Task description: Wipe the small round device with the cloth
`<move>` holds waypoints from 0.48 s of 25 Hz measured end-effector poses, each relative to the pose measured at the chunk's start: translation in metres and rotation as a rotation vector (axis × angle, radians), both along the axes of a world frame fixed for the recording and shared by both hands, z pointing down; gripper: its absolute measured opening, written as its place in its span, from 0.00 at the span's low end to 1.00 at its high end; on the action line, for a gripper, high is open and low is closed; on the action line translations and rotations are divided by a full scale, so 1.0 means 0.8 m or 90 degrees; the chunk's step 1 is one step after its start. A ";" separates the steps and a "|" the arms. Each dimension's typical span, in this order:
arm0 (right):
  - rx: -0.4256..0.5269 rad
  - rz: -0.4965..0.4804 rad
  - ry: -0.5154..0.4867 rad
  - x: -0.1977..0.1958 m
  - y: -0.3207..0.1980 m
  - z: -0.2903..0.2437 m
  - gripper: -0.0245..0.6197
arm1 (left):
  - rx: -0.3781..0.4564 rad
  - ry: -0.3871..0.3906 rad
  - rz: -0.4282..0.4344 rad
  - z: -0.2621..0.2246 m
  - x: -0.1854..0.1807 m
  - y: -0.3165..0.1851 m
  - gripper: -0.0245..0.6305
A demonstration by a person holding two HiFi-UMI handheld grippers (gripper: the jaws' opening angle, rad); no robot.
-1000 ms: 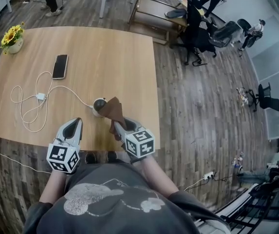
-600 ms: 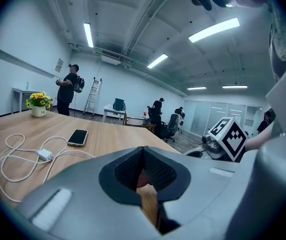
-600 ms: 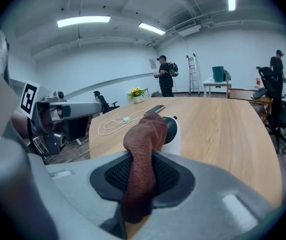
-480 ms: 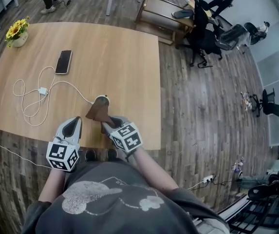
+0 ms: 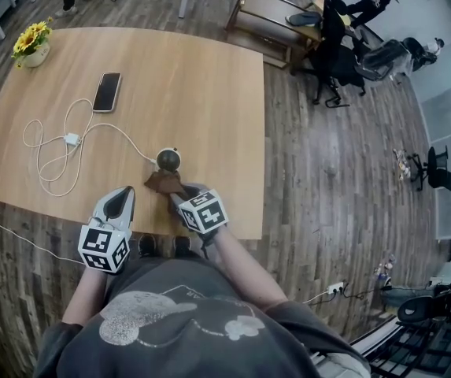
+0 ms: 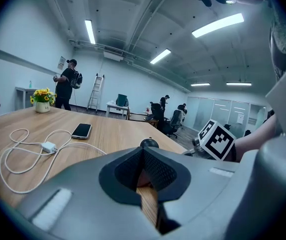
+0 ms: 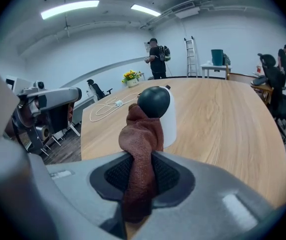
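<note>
While the right claw (image 7: 142, 170) is clenched on the brown cloth (image 7: 143, 134), the cloth's free end lies against the round black device (image 7: 154, 102), which stands by the tabletop's (image 5: 209, 93) near edge, a white cable (image 5: 52, 144) reaching it. The left claw (image 6: 143, 166), closed on nothing, hovers just beside the right claw at that edge.

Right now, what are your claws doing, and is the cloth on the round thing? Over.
Right claw shut on cloth. Left claw shut, empty. Cloth bunched against small round device, near side. White cable off left, not blocking.
</note>
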State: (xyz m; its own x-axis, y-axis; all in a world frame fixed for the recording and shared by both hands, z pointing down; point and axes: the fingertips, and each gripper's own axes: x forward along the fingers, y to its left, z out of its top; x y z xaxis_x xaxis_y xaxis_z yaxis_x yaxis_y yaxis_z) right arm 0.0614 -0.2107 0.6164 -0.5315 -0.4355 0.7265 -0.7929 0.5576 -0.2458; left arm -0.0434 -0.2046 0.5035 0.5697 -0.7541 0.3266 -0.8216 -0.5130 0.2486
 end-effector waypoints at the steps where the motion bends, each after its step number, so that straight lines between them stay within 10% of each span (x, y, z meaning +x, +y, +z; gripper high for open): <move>1: -0.007 0.001 0.003 0.001 0.002 0.003 0.16 | -0.004 0.000 -0.001 0.003 0.000 0.000 0.07; 12: -0.008 0.006 -0.011 0.005 0.026 0.001 0.16 | -0.022 -0.002 0.002 0.019 0.009 -0.004 0.07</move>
